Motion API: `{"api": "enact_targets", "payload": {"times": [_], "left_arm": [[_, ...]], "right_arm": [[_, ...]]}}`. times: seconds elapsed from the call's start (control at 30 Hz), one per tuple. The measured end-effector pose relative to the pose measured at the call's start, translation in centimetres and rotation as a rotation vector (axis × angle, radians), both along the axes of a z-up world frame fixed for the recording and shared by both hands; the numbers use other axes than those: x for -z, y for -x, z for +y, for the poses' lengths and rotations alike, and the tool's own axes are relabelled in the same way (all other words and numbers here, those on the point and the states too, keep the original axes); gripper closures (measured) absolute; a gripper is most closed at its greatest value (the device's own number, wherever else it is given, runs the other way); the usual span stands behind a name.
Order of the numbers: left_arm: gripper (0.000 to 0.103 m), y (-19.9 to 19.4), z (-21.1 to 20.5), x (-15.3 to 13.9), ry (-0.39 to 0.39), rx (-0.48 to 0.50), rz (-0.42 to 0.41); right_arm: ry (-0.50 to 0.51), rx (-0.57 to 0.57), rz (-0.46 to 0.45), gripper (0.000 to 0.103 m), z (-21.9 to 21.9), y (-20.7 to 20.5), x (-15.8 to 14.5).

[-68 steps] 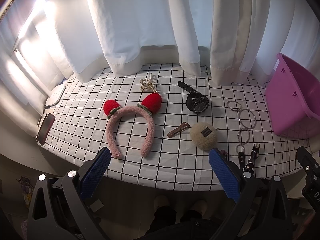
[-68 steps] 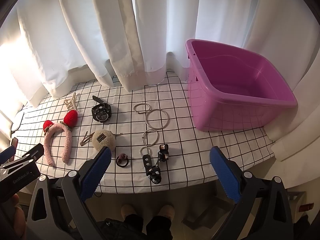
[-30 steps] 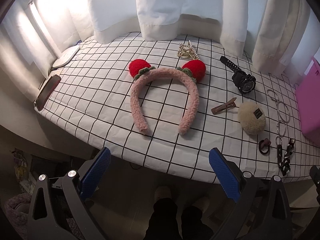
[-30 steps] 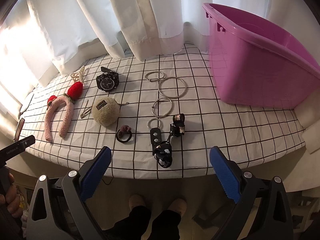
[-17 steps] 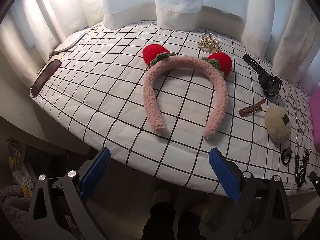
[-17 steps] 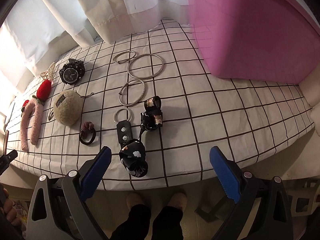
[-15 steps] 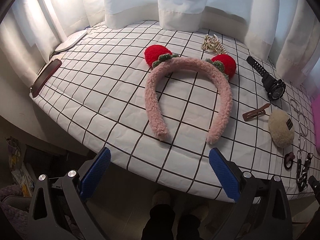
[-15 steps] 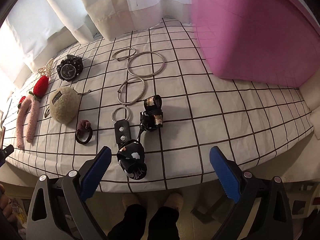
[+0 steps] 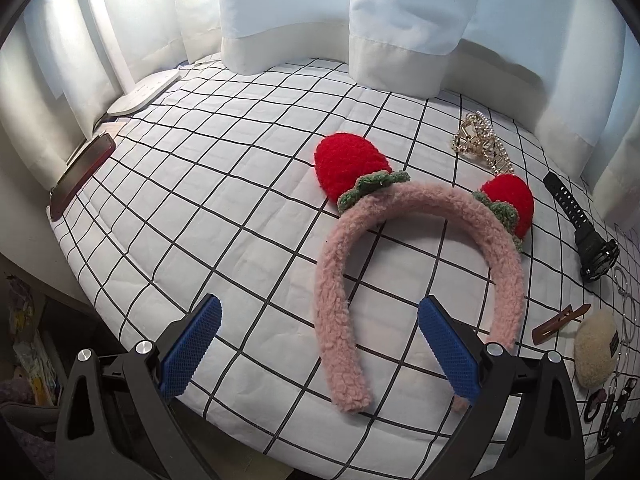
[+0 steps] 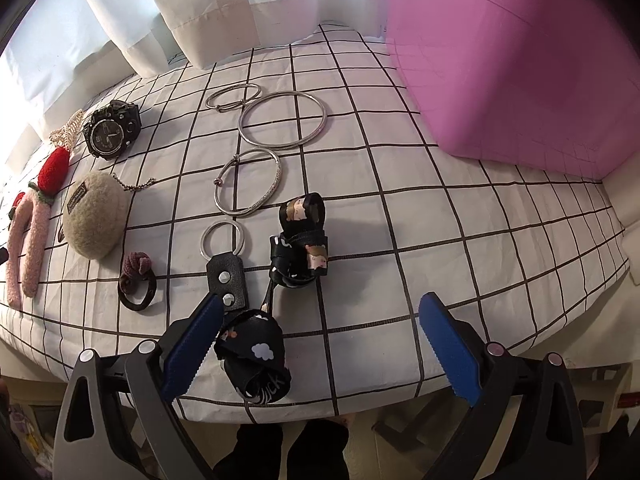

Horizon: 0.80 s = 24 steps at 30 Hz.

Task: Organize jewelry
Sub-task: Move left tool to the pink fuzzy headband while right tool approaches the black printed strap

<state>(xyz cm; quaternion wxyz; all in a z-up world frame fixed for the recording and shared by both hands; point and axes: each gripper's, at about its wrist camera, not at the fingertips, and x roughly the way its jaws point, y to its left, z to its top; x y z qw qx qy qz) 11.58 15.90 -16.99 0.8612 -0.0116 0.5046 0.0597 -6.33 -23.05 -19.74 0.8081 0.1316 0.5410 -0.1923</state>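
Step in hand: approach for pick-up, with nothing yet grasped. The left gripper hangs low over the near edge of the worktop, jaws wide apart and empty, and the nearer leg of the pink headband lies between them at centre-right of the left wrist frame; the other leg ends just at the right-hand blue pad, and it cannot be told whether pad and plush touch. The headband lies flat, its two red plush ears toward the curtain, with a gold hair claw just beyond them and a black watch at the right edge. The right gripper is likewise spread and holds nothing; in the right wrist frame a black patterned strap keychain sits low centre, its rolled end beside the left-hand pad, with its key ring above it. Silver bangles lie in a row at upper centre, a beige plush pouch and a dark hair tie at left. The pink bin, filling the upper right, is judged to be the destination; its interior is not visible here. Next move, as a judgement: advance the left gripper so that one headband leg sits squarely between the pads, then close; the plush will compress, so a firm closure is advisable. For the right gripper, shift slightly left to centre on the keychain before closing, since the loose strap and ring may dangle when lifted.
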Motion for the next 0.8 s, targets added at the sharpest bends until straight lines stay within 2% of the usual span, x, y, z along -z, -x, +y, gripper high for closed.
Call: {"api": "enact_targets", "payload": {"times": [0.53,0.67,0.77,0.8], "left_arm": [[0.006,-2.5,-1.2,3.1,-0.048,0.072,0.038],[0.005,-2.7,-1.1,3.2,-0.030,0.074,0.027],[0.005,-3.0,-0.4,3.6,0.049,0.057,0.029],[0.005,-3.0,-0.4,3.6,0.049,0.056,0.021]], "right_arm": [[0.010,0.030,-0.010,0.009,0.0,-1.4,1.1],[0.004,0.035,-0.039,0.009,0.1,-1.3,1.3],[0.013,0.033,-0.060,0.009,0.2,-1.3,1.4],[0.019,0.032,-0.069,0.009,0.3,-1.2,1.4]]}}
